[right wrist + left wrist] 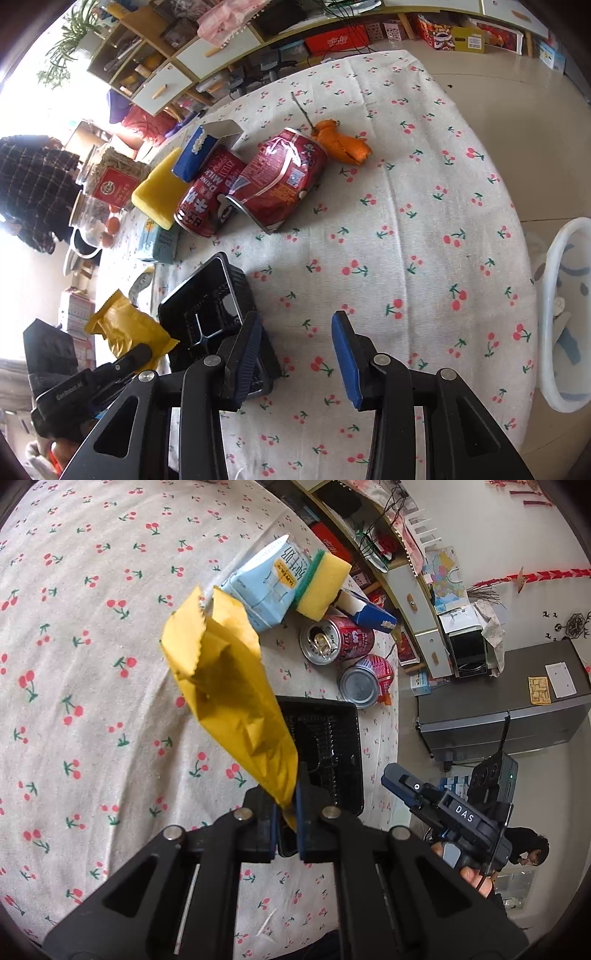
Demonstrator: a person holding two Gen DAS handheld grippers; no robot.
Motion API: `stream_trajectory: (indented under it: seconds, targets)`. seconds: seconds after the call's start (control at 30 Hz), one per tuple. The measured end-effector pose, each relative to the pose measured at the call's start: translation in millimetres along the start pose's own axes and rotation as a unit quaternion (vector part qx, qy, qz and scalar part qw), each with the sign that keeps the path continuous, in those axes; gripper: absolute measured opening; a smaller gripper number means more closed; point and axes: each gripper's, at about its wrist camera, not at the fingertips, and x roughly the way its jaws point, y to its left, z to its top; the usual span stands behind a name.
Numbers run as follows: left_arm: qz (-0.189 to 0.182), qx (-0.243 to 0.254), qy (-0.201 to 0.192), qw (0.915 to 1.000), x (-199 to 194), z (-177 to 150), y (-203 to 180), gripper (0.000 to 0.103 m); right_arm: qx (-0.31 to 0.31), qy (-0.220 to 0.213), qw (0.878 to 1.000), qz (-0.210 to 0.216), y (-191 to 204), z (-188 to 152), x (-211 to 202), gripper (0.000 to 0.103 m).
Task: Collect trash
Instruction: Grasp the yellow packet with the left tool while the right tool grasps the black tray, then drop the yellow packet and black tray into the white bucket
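Note:
My left gripper [286,812] is shut on the bottom of a torn yellow wrapper [229,698] and holds it above the cherry-print tablecloth, beside a black slotted basket [351,716]. The wrapper also shows in the right wrist view [129,328], left of the basket [236,280]. My right gripper [295,354] is open and empty, low over the cloth just right of the basket. Two red cans [280,181] [210,195], orange peel [343,144], a yellow sponge [159,192], a blue carton [199,155] and a light blue carton [262,587] lie beyond.
Glass jars [88,218] stand at the table's far left. A white plastic basket [561,314] sits on the floor past the table's right edge. Shelves and boxes line the far wall. A person [29,192] sits at the left.

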Motion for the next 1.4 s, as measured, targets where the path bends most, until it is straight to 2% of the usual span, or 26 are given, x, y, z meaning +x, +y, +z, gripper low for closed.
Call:
stream_trajectory:
  seconds: [0.13,0.27,0.3,0.33,0.53,0.73,0.87,0.97,1.07,1.2,1.4]
  targets:
    - [0.002,0.016,0.007,0.9999,5,1,-7,0.009,-0.030,0.017,0.999,0.007,18,-3,13,0.041]
    - [-0.006,0.018,0.015,0.9997,8,1,-8,0.009,-0.078,0.044,0.995,-0.033,36,-13,35,0.037]
    - [-0.008,0.019,0.015,0.9997,8,2,-9,0.009,-0.089,0.045,0.994,-0.046,39,-15,39,0.021]
    - [-0.009,0.021,0.012,0.9997,6,3,-11,0.009,-0.096,0.047,0.993,-0.055,41,-17,41,0.009]
    - [0.001,0.067,-0.008,0.9977,-3,3,-27,0.009,-0.099,0.010,0.991,-0.090,37,-15,16,0.006]
    - [0.008,0.119,0.015,0.9927,16,-8,-52,0.009,-0.077,-0.008,0.993,-0.088,16,-19,-9,0.006]
    - [-0.005,0.146,0.045,0.9882,32,-18,-69,0.009,-0.064,-0.018,0.994,-0.087,2,-26,-24,0.006]
    - [-0.013,0.168,0.075,0.9828,46,-26,-80,0.009,-0.065,-0.020,0.993,-0.096,-9,-32,-39,0.006]
    - [-0.020,0.185,0.104,0.9769,61,-34,-92,0.009,-0.074,-0.037,0.988,-0.131,-23,-40,-61,0.006]
    - [-0.015,0.217,0.134,0.9668,83,-46,-117,0.009,-0.033,-0.063,0.988,-0.141,-69,-44,-102,0.006]
    - [-0.025,0.293,0.179,0.9389,122,-75,-188,0.009,0.055,-0.095,0.973,-0.201,-145,-50,-142,0.006]
